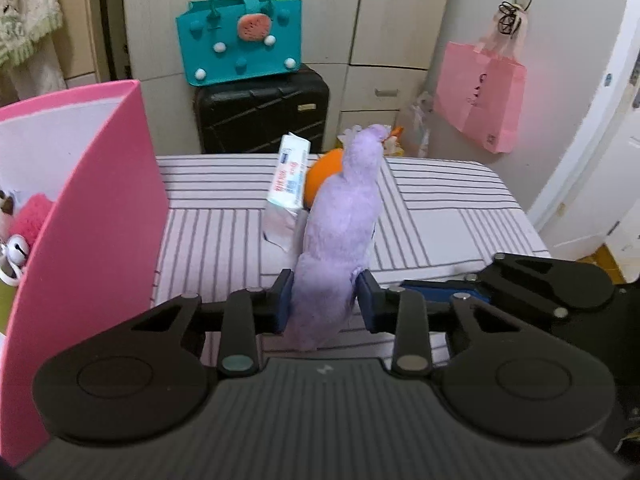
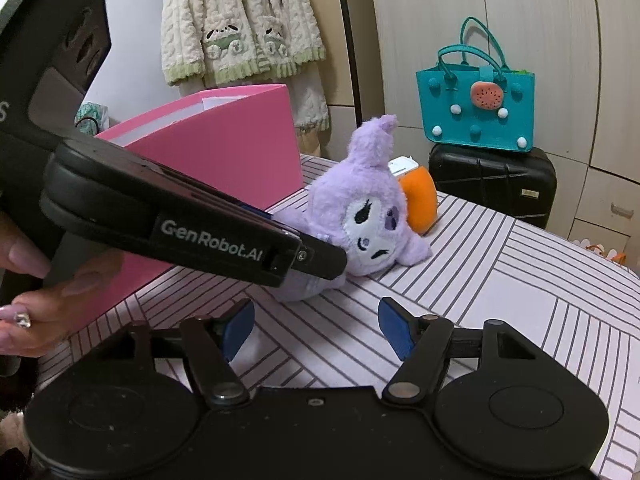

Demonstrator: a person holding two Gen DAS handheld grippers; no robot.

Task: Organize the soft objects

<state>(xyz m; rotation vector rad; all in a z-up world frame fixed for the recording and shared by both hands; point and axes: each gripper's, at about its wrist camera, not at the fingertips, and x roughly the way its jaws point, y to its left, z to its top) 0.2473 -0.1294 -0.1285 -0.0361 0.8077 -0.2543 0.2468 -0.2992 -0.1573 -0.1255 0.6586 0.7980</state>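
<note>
A purple plush toy (image 1: 340, 232) with a white face (image 2: 372, 220) lies on the striped table (image 1: 440, 216). My left gripper (image 1: 323, 300) is shut on its lower body; in the right wrist view this gripper (image 2: 320, 260) reaches in from the left onto the plush. My right gripper (image 2: 316, 330) is open and empty, just in front of the plush above the table (image 2: 500, 280). An orange soft object (image 2: 420, 196) and a white tissue pack (image 1: 288, 178) sit behind the plush. A pink box (image 1: 80, 208) with soft items inside stands at the left.
A teal felt bag (image 1: 240, 40) sits on a black suitcase (image 1: 260, 116) behind the table. A pink paper bag (image 1: 480, 96) hangs on the right wall. A cream knitted garment (image 2: 240, 20) hangs behind the pink box (image 2: 224, 148).
</note>
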